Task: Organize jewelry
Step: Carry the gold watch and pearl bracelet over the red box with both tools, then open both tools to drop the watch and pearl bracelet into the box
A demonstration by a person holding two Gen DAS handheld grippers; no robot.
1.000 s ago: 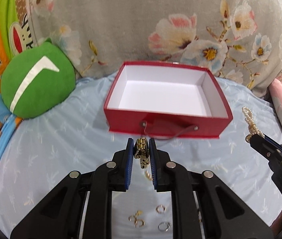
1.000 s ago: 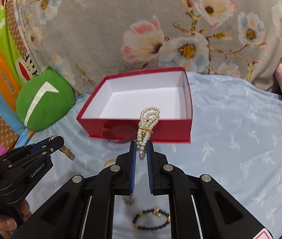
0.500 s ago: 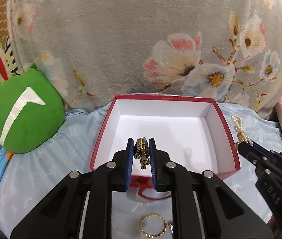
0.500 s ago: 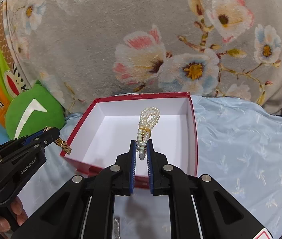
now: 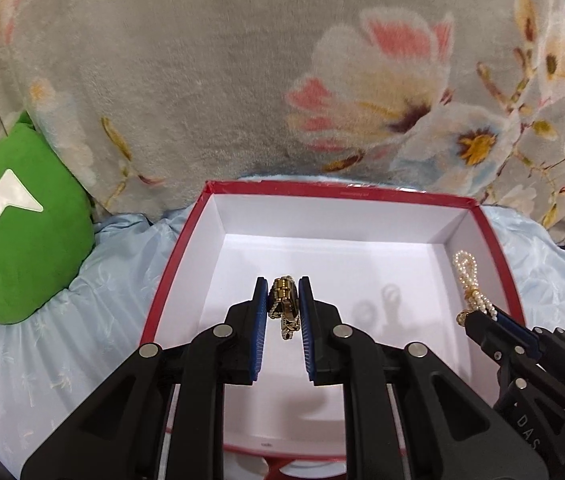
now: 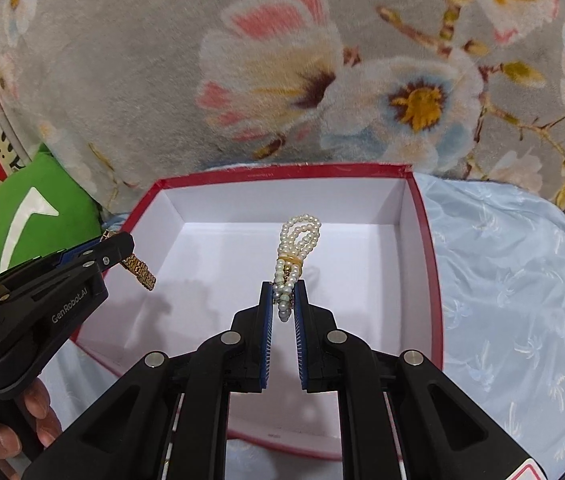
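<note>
Red box (image 5: 186,264), white-lined: above it, left gripper (image 5: 282,300) clamped on gold chain bracelet (image 5: 284,304), right gripper (image 6: 283,300) clamped on pearl bracelet (image 6: 296,248).

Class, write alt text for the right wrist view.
The right hand-held gripper holds a pearl bracelet over an open red box. At left, the left hand-held gripper holds a gold chain.
</note>
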